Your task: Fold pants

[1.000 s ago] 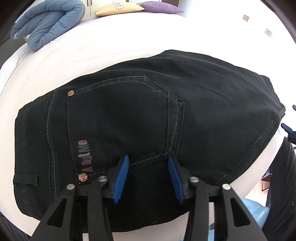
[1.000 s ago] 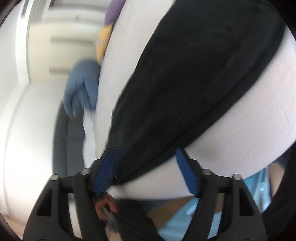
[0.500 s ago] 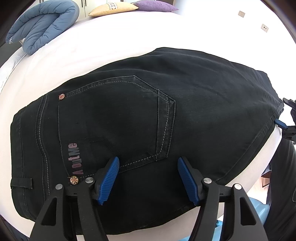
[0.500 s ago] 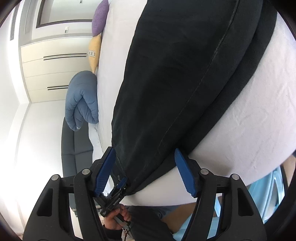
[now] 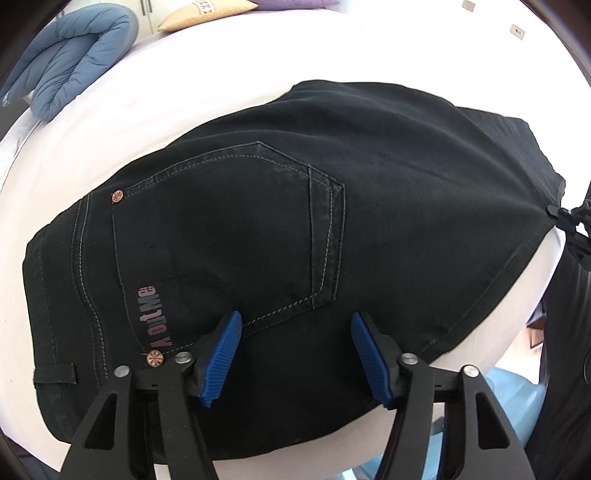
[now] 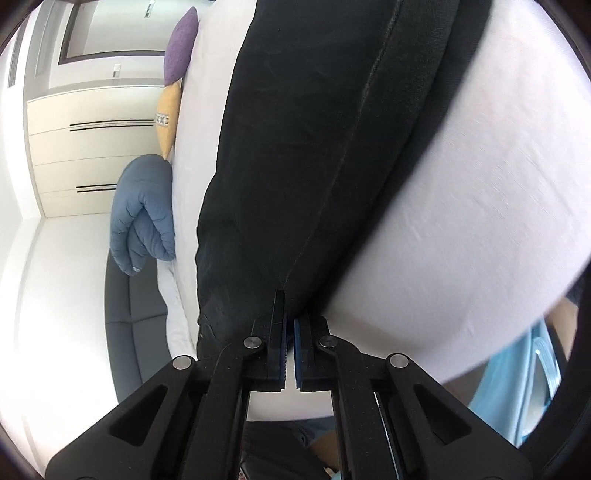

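Note:
Black pants (image 5: 258, 229) lie folded on a white bed (image 5: 184, 88), back pocket up. My left gripper (image 5: 295, 354) is open just above the near edge of the pants, below the pocket, holding nothing. My right gripper (image 6: 290, 325) is shut on the near corner of the pants (image 6: 314, 147), pinching the hem at the seam. It also shows at the right edge of the left wrist view (image 5: 569, 221), at the pants' right corner.
A rolled blue duvet (image 5: 66, 59) and yellow (image 5: 207, 11) and purple pillows (image 5: 295, 3) lie at the far side of the bed. A pale blue object (image 5: 506, 398) stands beside the bed at lower right. White wardrobes (image 6: 92, 147) stand beyond.
My right gripper has closed on the pants' corner; it was open around it before. My left gripper has opened wider and stayed over the near edge.

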`<move>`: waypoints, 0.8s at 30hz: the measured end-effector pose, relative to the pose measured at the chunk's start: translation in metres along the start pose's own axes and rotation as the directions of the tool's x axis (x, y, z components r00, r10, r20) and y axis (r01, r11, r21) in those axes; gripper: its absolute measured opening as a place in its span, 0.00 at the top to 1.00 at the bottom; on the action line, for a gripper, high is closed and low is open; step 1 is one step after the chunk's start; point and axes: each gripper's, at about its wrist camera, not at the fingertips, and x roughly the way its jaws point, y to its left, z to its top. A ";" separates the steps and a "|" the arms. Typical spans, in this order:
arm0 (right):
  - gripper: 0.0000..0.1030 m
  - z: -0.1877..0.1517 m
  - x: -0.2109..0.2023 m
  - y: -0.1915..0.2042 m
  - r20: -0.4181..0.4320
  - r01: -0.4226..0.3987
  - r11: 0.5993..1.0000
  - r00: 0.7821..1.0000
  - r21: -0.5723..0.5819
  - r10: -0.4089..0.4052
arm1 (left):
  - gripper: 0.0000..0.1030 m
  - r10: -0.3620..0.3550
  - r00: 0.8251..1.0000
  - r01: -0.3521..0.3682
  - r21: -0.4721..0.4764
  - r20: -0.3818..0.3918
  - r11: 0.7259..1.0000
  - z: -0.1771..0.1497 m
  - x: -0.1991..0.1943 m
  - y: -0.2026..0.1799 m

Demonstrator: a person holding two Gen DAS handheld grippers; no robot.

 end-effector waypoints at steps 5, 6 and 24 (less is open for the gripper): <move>1.00 0.005 0.010 -0.014 -0.002 -0.004 1.000 1.000 0.028 0.004 | 0.47 0.005 1.000 -0.004 0.018 -0.014 1.000 -0.004 -0.003 0.002; 1.00 0.006 0.010 -0.015 -0.002 -0.005 1.000 1.000 0.019 0.005 | 0.47 0.005 1.000 -0.005 0.015 -0.012 1.000 -0.005 -0.004 0.002; 0.94 0.023 0.007 -0.010 -0.032 -0.025 1.000 0.999 0.002 0.025 | 0.45 -0.082 0.995 0.079 0.058 0.060 0.995 0.044 0.020 -0.079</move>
